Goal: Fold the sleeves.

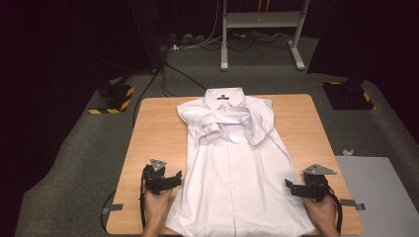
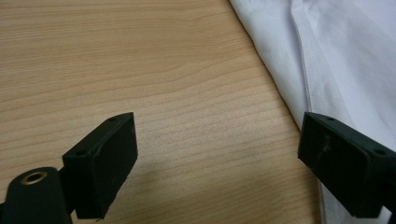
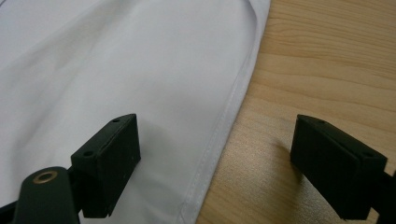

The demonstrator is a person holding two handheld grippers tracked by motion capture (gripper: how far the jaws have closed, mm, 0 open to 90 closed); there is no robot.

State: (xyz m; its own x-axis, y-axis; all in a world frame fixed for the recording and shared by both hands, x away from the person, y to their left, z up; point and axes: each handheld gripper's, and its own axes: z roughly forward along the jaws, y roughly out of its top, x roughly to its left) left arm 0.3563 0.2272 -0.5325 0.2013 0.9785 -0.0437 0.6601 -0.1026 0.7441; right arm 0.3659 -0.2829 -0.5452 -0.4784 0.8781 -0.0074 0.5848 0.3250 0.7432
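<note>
A white button-up shirt [image 1: 232, 163] lies flat on the wooden table [image 1: 158, 123], collar at the far side, both sleeves folded across the chest. My left gripper [image 1: 174, 180] is at the shirt's left side edge near the hem, held in a hand. Its jaws stand wide apart low over bare wood, with the shirt's side seam [image 2: 303, 65] just inside the right jaw. My right gripper [image 1: 291, 187] is at the shirt's right side edge, open too. The hemmed edge [image 3: 224, 135] runs between its jaws, cloth under one jaw and wood under the other.
The table's front edge is close to both hands. Grey carpet surrounds the table, with cables and a metal frame's feet [image 1: 225, 64] behind it. A pale grey board [image 1: 375, 192] lies on the floor at the right.
</note>
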